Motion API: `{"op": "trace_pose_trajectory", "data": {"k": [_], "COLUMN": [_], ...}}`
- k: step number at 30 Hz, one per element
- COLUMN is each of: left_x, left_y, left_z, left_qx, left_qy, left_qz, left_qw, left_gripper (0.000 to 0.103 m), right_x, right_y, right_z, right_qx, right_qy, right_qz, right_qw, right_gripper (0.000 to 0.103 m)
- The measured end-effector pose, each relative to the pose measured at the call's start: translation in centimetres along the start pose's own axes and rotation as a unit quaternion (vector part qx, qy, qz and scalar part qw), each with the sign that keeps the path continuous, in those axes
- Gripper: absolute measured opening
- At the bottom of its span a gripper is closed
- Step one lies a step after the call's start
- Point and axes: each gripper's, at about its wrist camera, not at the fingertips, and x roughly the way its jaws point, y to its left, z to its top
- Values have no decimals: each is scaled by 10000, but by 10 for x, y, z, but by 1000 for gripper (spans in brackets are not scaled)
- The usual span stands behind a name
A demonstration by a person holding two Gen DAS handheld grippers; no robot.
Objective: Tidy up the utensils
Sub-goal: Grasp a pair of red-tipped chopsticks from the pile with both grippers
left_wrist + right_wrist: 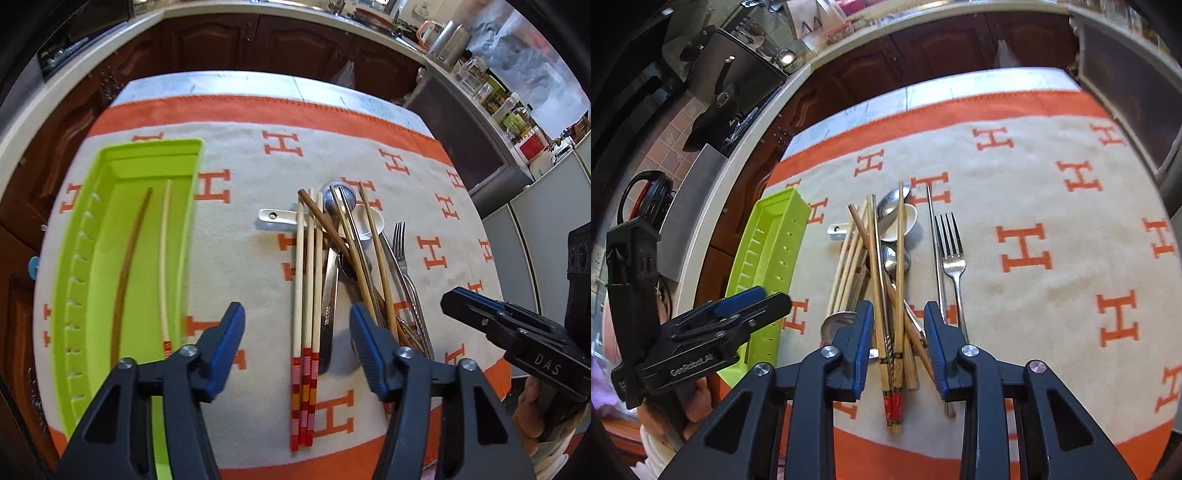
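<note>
Left claw (pixel 297 332): released, jaws wide apart, nothing between them, hovering over the cloth between the green tray (pixel 79 236) and the utensil pile. Its fingertips (pixel 231 325) are blue-padded.

Right claw (pixel 898 332): also released, jaws spread, empty. It sits low over the near end of the pile, with the bamboo chopsticks (pixel 877 266) running up between its jaws. Can't tell whether the pads touch anything.

Green tray is on the left side of the bench, lying on the orange-and-cream H-pattern cloth (pixel 251 162). Two loose sticks are inside it: a brown chopstick (pixel 127 258) and a white chopstick (pixel 164 258), side by side, apart.

The pile is mid-cloth, well apart from the tray:
- three white chopsticks with red-banded ends (pixel 306 295), parallel, touching, on the pile's left edge
- dark brown chopstick (pixel 325 225) crossing diagonally over them
- white ceramic spoon (pixel 280 216) lying crosswise at the far end, partly under the sticks
- metal spoon (pixel 338 197) bowl at the far end, under the bamboo sticks
- fork (pixel 951 251) on the pile's right edge, tines pointing away
- metal chopstick (pixel 934 243) just beside the fork
</note>
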Motion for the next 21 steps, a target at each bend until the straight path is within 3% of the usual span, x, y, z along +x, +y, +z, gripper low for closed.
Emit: {"op": "trace_pose_trajectory", "data": {"k": [8, 21], "left_x": [41, 62], "left_y": [-3, -4], "left_z": [13, 15], "left_qx": [27, 85], "left_qy": [444, 761], "left_qz": [-27, 1], "left_qw": [9990, 9971], "left_gripper": [18, 14], "right_x": [50, 87], "right_y": [-8, -1], "right_z": [17, 23], "right_qx": [54, -44], "right_qy": [426, 697], "right_qz": [287, 383], "right_qw": [9987, 9968], "right_gripper": [18, 8]}}
